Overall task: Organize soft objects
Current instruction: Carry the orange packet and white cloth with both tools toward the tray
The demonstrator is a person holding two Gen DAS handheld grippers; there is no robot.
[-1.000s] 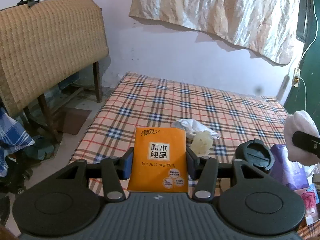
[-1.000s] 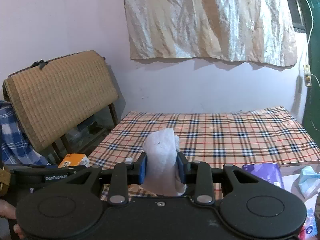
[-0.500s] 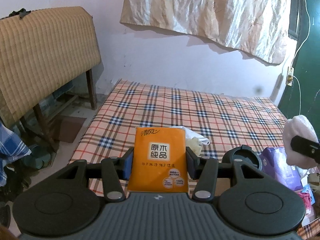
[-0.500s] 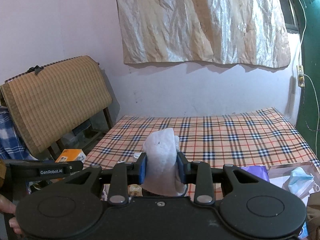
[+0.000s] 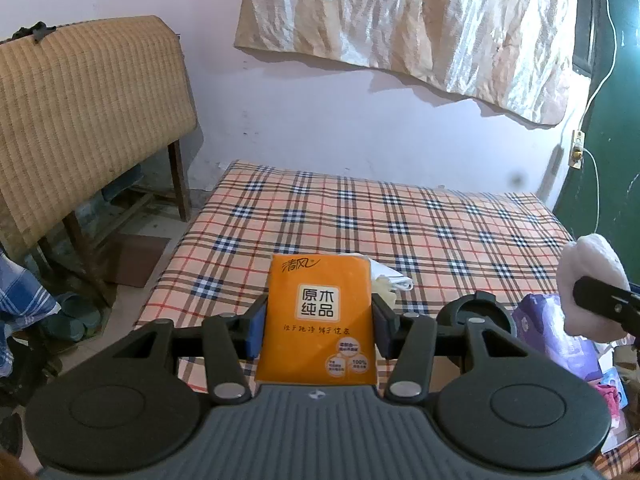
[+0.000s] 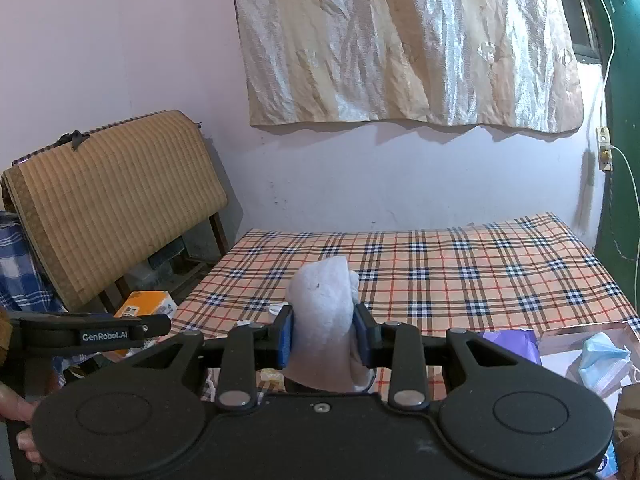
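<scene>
— What have you got in your left gripper (image 5: pixel 318 326)?

— An orange tissue pack (image 5: pixel 319 316), clamped upright between my blue pads, one pad pressing on each long side. I hold it above the near edge of the plaid bed (image 5: pixel 360 216).

— And your right gripper (image 6: pixel 323 334)?

— It's squeezed onto a white sock (image 6: pixel 324 320); the bundle bulges above the pads and hangs a little below them. It too is up off the bed, over the near edge.

— Anything else lying about?

— A white cloth (image 5: pixel 390 278) lies on the bed just behind the tissue pack. At my right, near the bed's corner, sit a purple pack (image 6: pixel 510 342) and a light-blue mask (image 6: pixel 604 360) on a pale sheet.

— Do the two grippers touch?

— No, they stay apart, side by side.
</scene>
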